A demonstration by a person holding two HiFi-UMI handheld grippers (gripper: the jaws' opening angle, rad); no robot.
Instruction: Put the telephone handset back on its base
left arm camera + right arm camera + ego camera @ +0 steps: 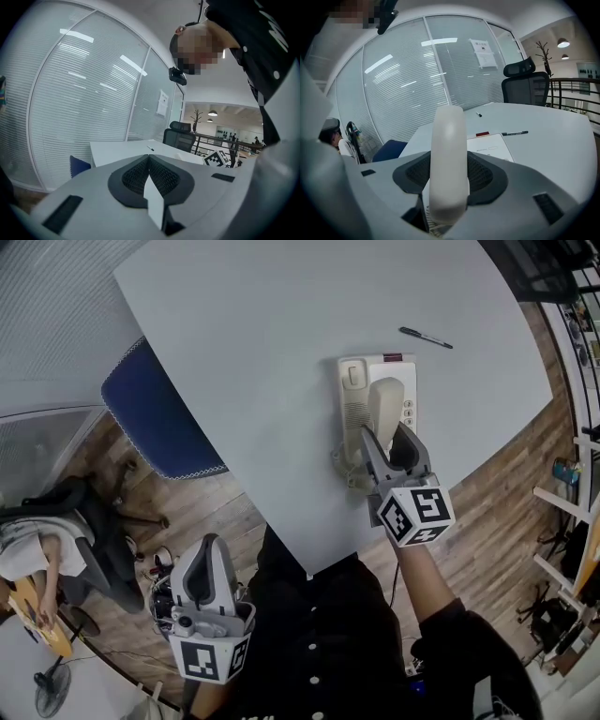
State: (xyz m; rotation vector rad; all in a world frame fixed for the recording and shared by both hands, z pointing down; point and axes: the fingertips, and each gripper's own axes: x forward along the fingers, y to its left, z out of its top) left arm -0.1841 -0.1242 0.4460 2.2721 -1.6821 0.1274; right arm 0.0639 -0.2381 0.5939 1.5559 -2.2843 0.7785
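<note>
The counter is a broad, pale grey-blue slab with a rounded outline, one corner pointing toward the person. A cream telephone base lies flat on it close to the near right edge, its length running away from that edge, with a red label at its far end. A dark pen lies just past the base's far right corner. Farther off sits a small dark marker-like thing – too small to name surely.

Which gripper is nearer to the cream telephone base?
Right. The right gripper grips the cream handset over the cream telephone base; the left gripper is beyond the table edge.
</note>
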